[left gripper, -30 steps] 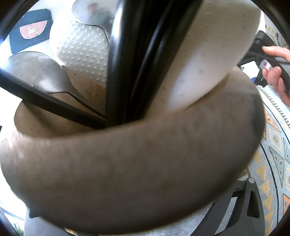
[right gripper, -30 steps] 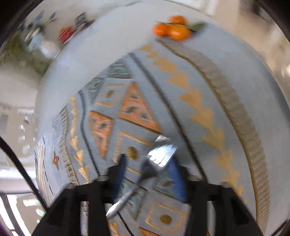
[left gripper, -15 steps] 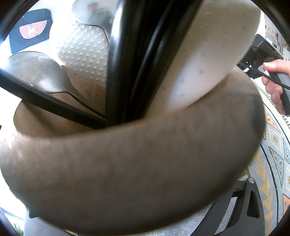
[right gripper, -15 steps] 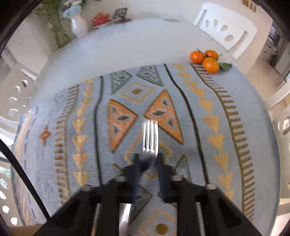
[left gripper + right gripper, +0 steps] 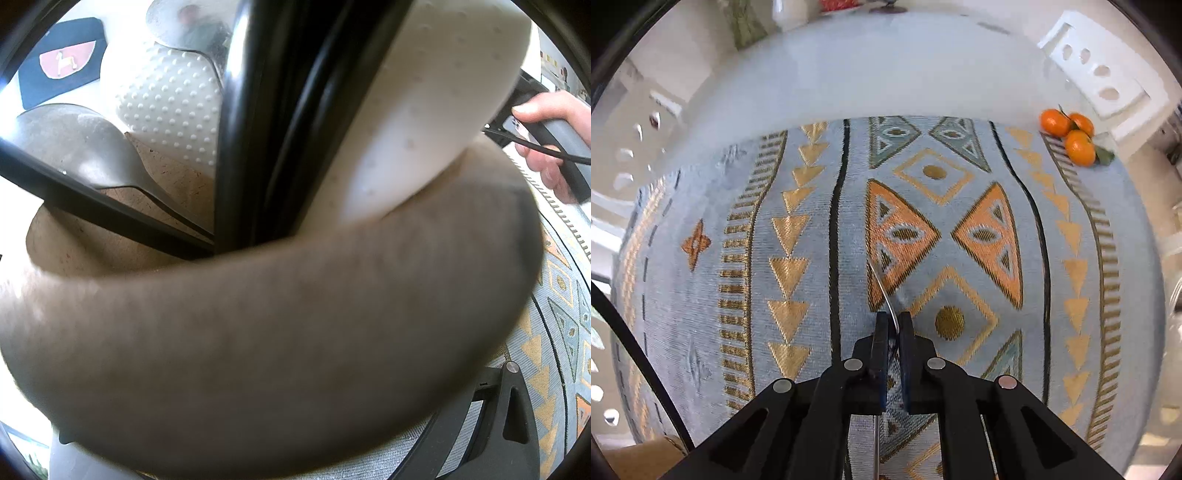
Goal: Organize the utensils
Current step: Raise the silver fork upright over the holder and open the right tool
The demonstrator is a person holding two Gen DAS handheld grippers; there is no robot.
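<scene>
A brown utensil holder (image 5: 277, 350) fills the left wrist view. It sits between my left gripper's fingers (image 5: 511, 413) and is held close to the camera. Inside it stand a grey spoon (image 5: 74, 147), black handles (image 5: 277, 110) and white dotted utensils (image 5: 170, 110). At the right edge a hand (image 5: 550, 110) holds the right gripper's handle. In the right wrist view my right gripper (image 5: 891, 317) is shut on a metal fork (image 5: 882, 291). The fork is seen edge-on as a thin curved line, above the patterned tablecloth (image 5: 775, 258).
Three oranges (image 5: 1071, 136) lie at the far right of the cloth, with a white chair (image 5: 1100, 74) behind them. Beyond the cloth is plain white table (image 5: 886, 74). A dark blue mat with a pink emblem (image 5: 62, 62) lies behind the holder.
The right gripper's jaws closed from wide apart onto the fork. It then rolled, so the tines went from face-on to edge-on, and it shifted across the cloth. The left view is unchanged.
</scene>
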